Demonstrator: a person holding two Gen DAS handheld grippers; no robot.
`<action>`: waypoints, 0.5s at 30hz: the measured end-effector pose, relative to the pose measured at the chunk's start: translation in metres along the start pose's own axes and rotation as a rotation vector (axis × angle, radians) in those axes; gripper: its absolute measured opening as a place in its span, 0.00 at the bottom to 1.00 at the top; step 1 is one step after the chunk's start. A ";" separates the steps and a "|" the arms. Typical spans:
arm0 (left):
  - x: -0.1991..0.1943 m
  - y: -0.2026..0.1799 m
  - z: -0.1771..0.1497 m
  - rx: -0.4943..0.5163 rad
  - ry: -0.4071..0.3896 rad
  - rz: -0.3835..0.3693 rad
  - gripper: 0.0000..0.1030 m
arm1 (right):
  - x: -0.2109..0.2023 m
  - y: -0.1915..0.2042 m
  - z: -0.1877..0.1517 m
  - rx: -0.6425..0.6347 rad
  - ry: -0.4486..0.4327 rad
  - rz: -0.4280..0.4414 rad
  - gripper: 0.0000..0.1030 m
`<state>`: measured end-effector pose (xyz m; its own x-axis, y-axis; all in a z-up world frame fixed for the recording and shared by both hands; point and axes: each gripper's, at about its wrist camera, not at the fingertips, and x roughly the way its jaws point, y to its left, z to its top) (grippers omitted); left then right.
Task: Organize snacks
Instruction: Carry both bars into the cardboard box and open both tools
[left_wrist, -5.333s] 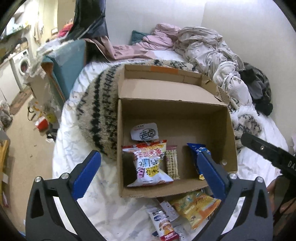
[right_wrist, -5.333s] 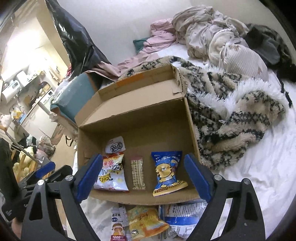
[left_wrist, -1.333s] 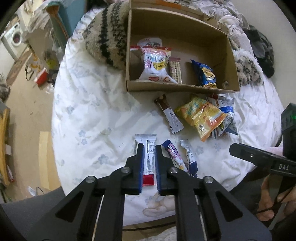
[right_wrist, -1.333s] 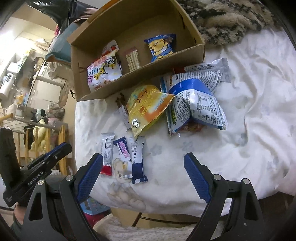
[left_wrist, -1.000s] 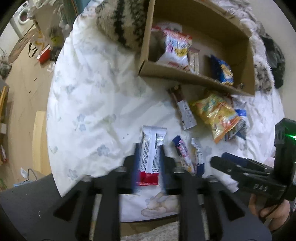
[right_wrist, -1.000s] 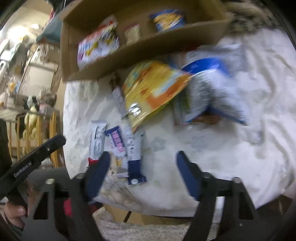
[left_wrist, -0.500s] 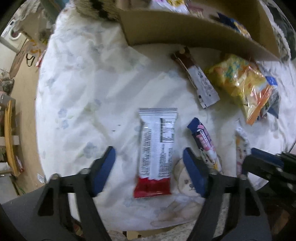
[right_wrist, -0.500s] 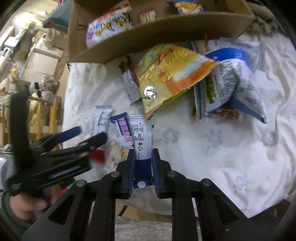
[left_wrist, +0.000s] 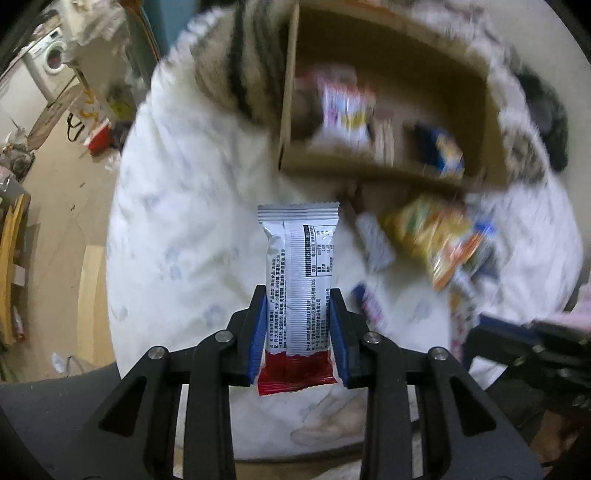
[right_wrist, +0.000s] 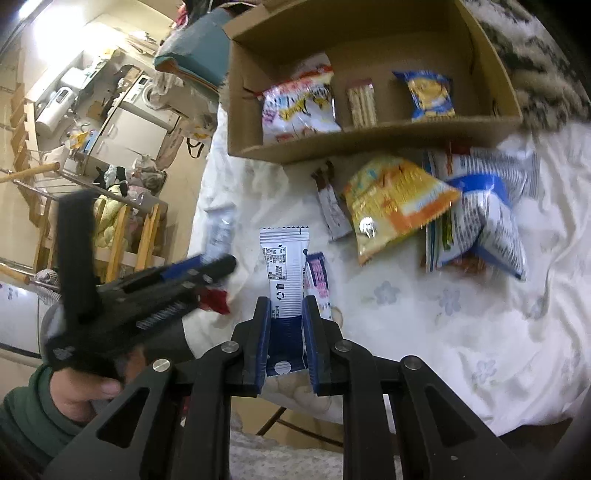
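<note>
A: Held ones? Silver bar (left_wrist: 297, 280), red bottom end, upright, off the sheet. White-blue bar (right_wrist: 283, 280), also lifted.

B: Rest: pink-blue bar (right_wrist: 318, 275) flat on the sheet; yellow bag (right_wrist: 391, 201), blue-white bags (right_wrist: 484, 218) near the box (right_wrist: 369, 142), three packs inside.

left tongs (left_wrist: 298, 321) closing on silver-red snack bar (left_wrist: 297, 280), blurred cardboard box (left_wrist: 388, 173)

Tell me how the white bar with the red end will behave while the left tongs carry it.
The white bar with the red end stands straight above the closing left tongs, so probably fairly stiff. Its glossy wrapper may slip. Likely light.
</note>
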<state>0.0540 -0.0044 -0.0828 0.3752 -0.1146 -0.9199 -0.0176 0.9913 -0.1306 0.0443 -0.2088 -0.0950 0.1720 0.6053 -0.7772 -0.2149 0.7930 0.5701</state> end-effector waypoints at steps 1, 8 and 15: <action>-0.005 0.001 0.000 -0.001 -0.024 -0.001 0.27 | -0.001 0.002 0.003 0.000 -0.008 0.008 0.18; -0.032 -0.007 0.036 0.036 -0.142 -0.038 0.27 | -0.038 0.018 0.022 -0.053 -0.213 -0.015 0.18; -0.043 -0.017 0.070 0.074 -0.193 -0.063 0.27 | -0.081 -0.001 0.048 -0.005 -0.415 -0.071 0.18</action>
<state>0.1027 -0.0120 -0.0152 0.5438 -0.1694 -0.8219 0.0776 0.9854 -0.1518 0.0769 -0.2554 -0.0203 0.5590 0.5263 -0.6407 -0.1931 0.8341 0.5166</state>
